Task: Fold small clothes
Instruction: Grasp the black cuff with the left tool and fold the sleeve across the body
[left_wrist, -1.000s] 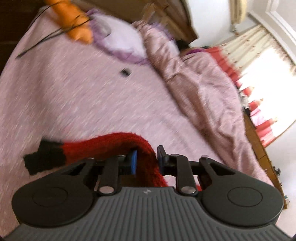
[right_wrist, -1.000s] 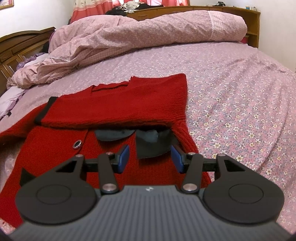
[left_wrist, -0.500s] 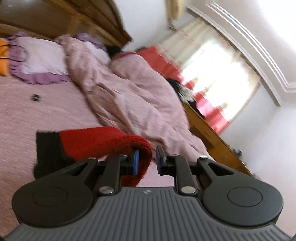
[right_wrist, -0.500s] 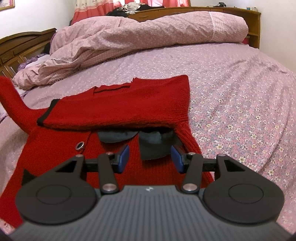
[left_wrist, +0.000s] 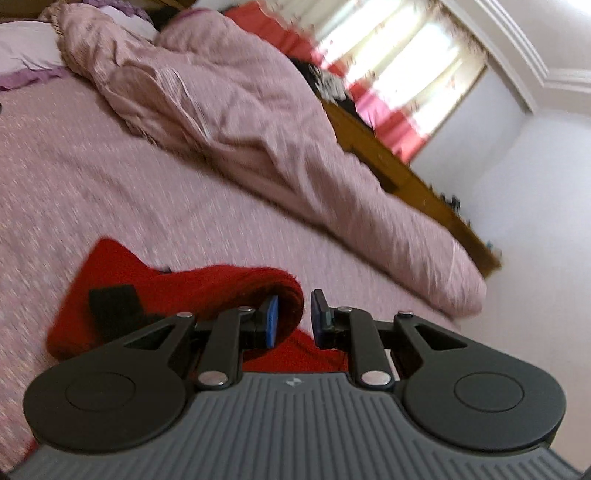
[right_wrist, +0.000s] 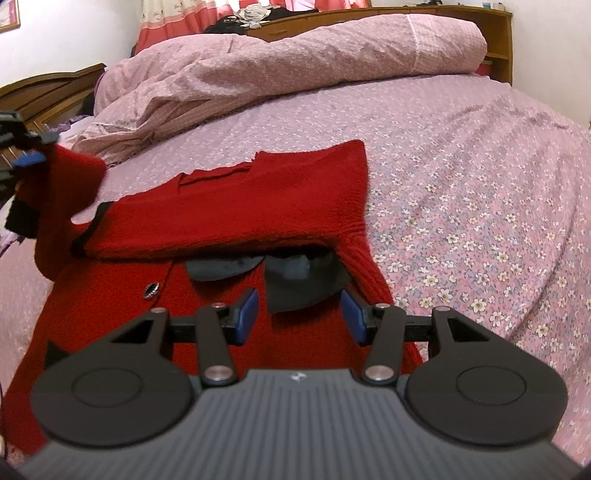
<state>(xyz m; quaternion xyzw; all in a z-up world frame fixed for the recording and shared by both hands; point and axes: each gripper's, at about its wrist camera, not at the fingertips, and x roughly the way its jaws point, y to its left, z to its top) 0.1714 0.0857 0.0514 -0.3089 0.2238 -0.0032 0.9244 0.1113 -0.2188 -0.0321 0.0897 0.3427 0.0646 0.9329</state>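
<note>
Above bed (right_wrist: 461, 155), left tool (left_wrist: 293, 314) tilted, gripping red sleeve (left_wrist: 229, 288), right tool (right_wrist: 299, 314) released

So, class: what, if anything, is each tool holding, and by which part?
The left tool holds the red cardigan by its sleeve, near the black cuff. The right tool holds nothing.

This is looking like a home bedroom. A wide bed (right_wrist: 461, 177) under a pink flower-printed sheet is filling both views. A bunched pink quilt (right_wrist: 295, 70) is lying along the bed's far side, a brown wooden headboard (right_wrist: 48, 88) is standing at its end, and red-and-cream curtains (left_wrist: 388, 74) are hanging beyond it.
</note>
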